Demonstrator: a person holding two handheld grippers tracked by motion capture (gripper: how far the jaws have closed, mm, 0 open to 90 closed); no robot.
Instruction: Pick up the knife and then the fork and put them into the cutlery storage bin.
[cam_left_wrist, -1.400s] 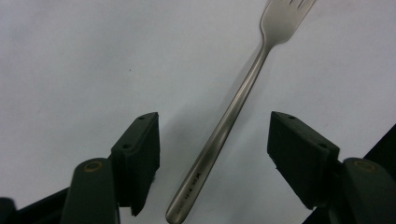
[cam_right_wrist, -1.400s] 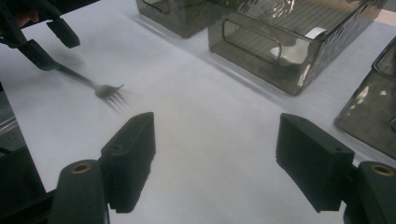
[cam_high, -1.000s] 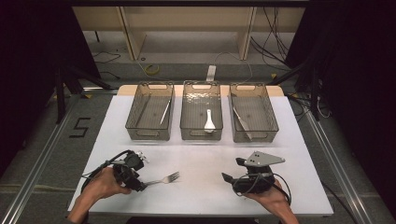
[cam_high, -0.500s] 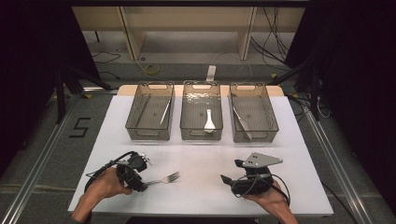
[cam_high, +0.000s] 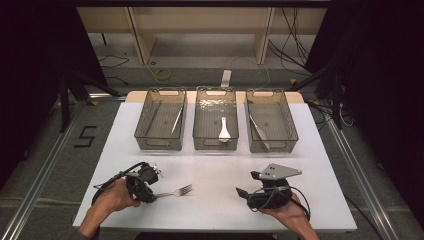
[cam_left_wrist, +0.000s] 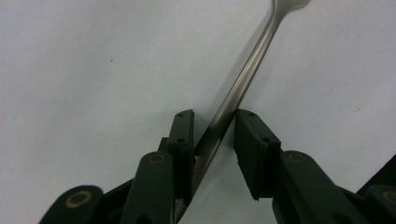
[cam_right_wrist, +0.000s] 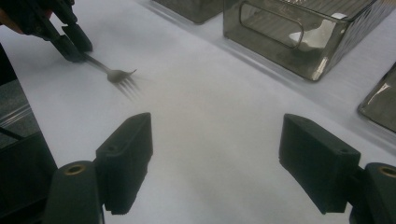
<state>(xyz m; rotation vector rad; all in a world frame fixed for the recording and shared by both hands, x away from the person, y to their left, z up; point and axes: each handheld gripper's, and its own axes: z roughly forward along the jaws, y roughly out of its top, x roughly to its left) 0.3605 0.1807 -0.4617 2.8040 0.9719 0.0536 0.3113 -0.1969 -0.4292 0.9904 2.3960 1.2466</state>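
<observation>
A metal fork lies on the white table at the front left, tines pointing right. My left gripper sits at its handle end. In the left gripper view the fork handle runs slantwise between the jaws of my left gripper. The jaws have just been closing around it, with slivers of table still showing beside the handle. My right gripper rests at the front right, and in its own view my right gripper stands wide open over bare table. The fork and the left gripper show farther off there.
Three clear bins stand in a row at the back of the table. The left bin holds a thin utensil, the middle bin a white spoon, and the right bin a metal utensil. Dark floor and cables surround the table.
Both hands stay where they were. The fork has not moved.
</observation>
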